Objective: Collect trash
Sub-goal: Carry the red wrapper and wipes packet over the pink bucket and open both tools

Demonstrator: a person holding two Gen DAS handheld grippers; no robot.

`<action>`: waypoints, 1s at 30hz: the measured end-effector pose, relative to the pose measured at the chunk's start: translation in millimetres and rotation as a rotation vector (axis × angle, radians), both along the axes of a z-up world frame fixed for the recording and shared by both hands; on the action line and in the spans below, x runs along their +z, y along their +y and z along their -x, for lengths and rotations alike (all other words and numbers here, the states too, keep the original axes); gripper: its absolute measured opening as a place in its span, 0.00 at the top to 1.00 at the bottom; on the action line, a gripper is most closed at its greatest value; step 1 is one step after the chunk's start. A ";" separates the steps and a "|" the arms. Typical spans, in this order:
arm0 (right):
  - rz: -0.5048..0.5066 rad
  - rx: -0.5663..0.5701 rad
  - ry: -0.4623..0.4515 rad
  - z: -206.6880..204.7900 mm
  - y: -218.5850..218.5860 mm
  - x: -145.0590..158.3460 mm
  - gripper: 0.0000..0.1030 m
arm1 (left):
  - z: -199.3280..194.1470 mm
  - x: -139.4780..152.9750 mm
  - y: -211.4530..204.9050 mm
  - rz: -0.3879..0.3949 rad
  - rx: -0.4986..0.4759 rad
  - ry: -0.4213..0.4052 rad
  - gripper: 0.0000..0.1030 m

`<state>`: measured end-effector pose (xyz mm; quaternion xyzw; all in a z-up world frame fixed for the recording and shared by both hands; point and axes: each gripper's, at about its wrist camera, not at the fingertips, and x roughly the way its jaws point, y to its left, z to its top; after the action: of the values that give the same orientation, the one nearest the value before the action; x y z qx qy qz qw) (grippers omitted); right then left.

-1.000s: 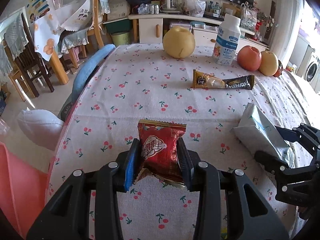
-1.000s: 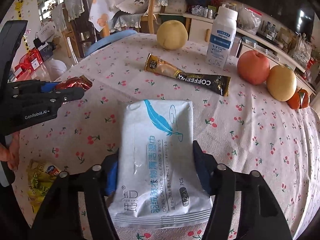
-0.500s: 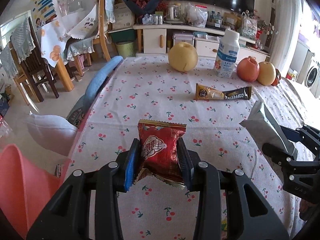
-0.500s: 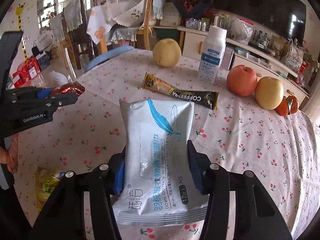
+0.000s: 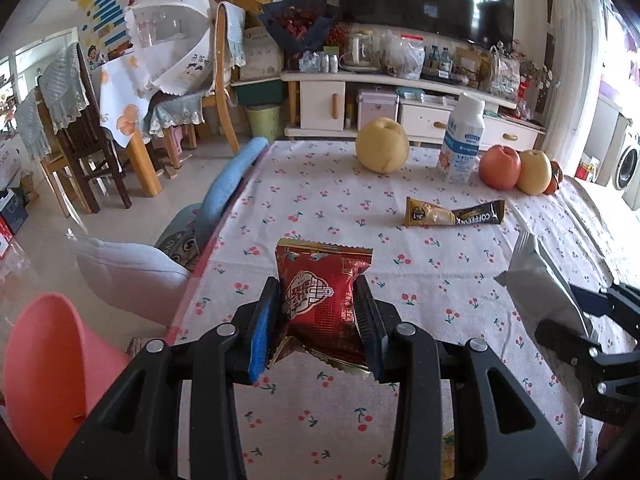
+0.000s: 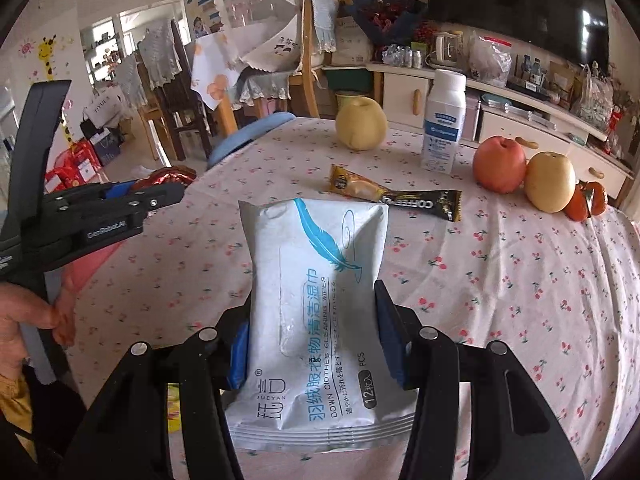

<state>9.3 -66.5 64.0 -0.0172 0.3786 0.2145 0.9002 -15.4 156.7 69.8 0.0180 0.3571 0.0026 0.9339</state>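
Observation:
My left gripper (image 5: 316, 300) is shut on a red snack wrapper (image 5: 322, 300) and holds it above the cherry-print tablecloth (image 5: 320, 208). My right gripper (image 6: 312, 312) is shut on a white wet-wipes pack (image 6: 312, 304), also held above the table. The wipes pack also shows in the left wrist view (image 5: 540, 288). The left gripper (image 6: 168, 194) with the red wrapper (image 6: 168, 176) shows at the left of the right wrist view. A coffee sachet (image 5: 454, 213) lies flat mid-table. A yellow wrapper (image 6: 174, 408) lies near the table's front edge.
A pear (image 5: 382, 150), a white bottle (image 5: 460, 140), an apple (image 5: 500, 166) and another pear (image 5: 534, 170) stand at the far side. A pink bin (image 5: 52, 368) stands left of the table, by a white bag (image 5: 128, 272) and a blue chair (image 5: 228, 184).
Both grippers have risen and drawn back from the table with their items still held. The pink bin has come further into the left wrist view.

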 end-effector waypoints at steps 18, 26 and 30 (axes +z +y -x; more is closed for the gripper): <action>-0.137 0.079 -0.011 32.9 63.1 37.8 0.48 | 31.8 35.4 75.2 0.053 0.145 -0.098 0.61; -0.134 0.142 -0.020 45.5 110.6 51.2 0.48 | 47.1 45.5 125.0 0.107 0.245 -0.121 0.61; -0.120 0.200 -0.035 52.8 143.8 60.3 0.48 | 57.5 49.2 149.6 0.130 0.296 -0.128 0.61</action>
<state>-43.5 77.3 124.4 -0.0048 0.3458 0.3249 0.8803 -72.9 306.3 119.0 -0.0954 0.2951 0.1179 0.9433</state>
